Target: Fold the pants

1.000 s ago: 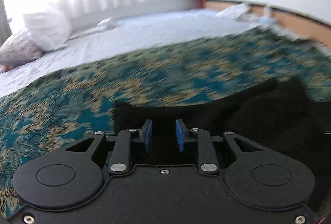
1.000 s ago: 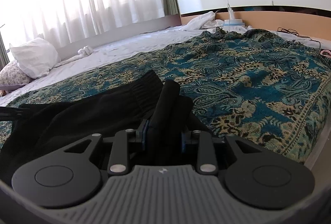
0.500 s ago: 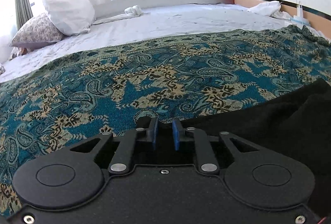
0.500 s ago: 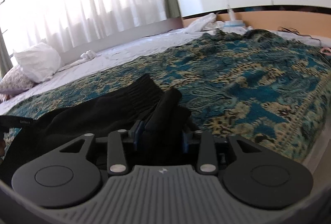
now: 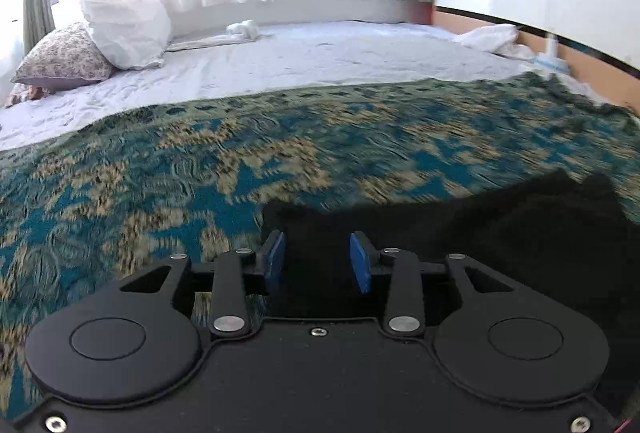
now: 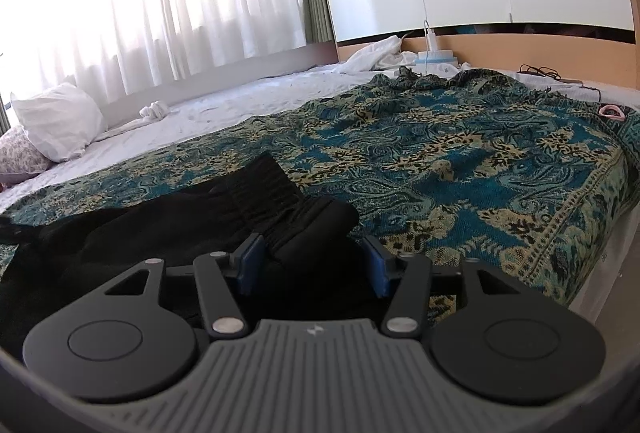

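Bed (image 6: 240,113): fills both views; white sheet bare along the far side under the curtained window, wooden board along the right edge.
Patterned blanket (image 6: 460,161): teal, tan and black paisley, spread over the near part of the bed up to its near right corner; bunched at the far right end by the board; blurred in the left wrist view.
Black pants (image 6: 168,225): lying on the blanket near the bed's near edge, crumpled rather than flat; ribbed waistband end toward the right, with a thick rolled fold reaching in between the right gripper's pads; other end spread flat in front of the left gripper.
White pillow (image 5: 124,25): at the far left corner of the bed, leaning on a flowered pillow (image 5: 64,57) just beside it.
White cloth heap (image 6: 376,55): at the far right corner, against the board.
Right gripper (image 6: 314,265): jaws just opened wide, blue pads clear of the rolled fold on either side, fold lying loose between them.
Left gripper (image 5: 316,263): jaws just opened to a moderate gap, low over the pants' left end; dark fabric seen between the pads, apparently not pinched, though blur and blackness leave contact uncertain.
Small knotted white cloth (image 5: 244,29): on the sheet by the far edge.
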A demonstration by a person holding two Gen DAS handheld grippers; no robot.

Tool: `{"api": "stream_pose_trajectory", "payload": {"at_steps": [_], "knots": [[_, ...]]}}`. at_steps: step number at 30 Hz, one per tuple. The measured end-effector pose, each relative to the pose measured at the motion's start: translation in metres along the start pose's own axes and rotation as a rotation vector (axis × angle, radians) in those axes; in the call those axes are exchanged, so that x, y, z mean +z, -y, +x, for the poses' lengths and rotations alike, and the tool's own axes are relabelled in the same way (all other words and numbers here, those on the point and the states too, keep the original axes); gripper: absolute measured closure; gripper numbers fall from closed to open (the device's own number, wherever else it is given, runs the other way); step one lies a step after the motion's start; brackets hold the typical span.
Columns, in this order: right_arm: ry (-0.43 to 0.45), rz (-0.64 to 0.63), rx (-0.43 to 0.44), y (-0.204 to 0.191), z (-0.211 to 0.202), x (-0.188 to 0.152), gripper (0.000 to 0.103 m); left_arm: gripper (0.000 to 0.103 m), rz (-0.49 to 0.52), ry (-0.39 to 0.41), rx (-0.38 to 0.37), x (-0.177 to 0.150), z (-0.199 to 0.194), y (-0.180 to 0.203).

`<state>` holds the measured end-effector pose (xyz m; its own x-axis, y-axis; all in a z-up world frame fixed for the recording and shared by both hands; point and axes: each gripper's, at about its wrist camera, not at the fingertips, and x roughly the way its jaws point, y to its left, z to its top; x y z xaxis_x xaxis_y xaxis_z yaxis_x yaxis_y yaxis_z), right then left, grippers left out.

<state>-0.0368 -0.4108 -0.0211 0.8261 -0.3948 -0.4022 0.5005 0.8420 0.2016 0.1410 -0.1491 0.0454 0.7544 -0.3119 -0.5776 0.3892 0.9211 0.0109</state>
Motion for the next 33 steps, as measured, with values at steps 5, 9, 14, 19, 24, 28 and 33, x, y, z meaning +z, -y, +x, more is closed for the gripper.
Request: {"api": "stream_pose_trajectory", "payload": {"at_steps": [5,9,14,19,24,28,33], "knots": [[-0.002,-0.008,-0.006,-0.001,0.003,-0.002,0.041,0.068,-0.009,-0.025,-0.102,-0.052,-0.056,0.008],[-0.003,-0.020,-0.011,-0.003,0.003,-0.002,0.041,0.067,0.018,-0.012,-0.048,-0.101,-0.085,0.018],[-0.003,-0.031,-0.014,-0.005,0.004,-0.003,0.040,0.066,-0.017,-0.030,-0.029,-0.101,-0.109,0.011],[-0.004,-0.026,-0.014,-0.004,0.006,-0.003,0.039,0.068,-0.044,0.016,-0.029,-0.052,-0.090,0.000],[0.010,-0.076,-0.043,-0.009,-0.006,0.002,0.019,0.067,-0.076,-0.020,-0.009,-0.032,-0.068,0.009],[0.042,-0.118,-0.063,-0.011,-0.023,0.003,0.012,0.052,-0.068,-0.054,0.022,-0.043,-0.067,0.017],[0.022,-0.128,-0.037,-0.019,-0.043,0.005,0.007,0.033,-0.109,-0.119,0.055,-0.058,-0.079,0.021]]}}
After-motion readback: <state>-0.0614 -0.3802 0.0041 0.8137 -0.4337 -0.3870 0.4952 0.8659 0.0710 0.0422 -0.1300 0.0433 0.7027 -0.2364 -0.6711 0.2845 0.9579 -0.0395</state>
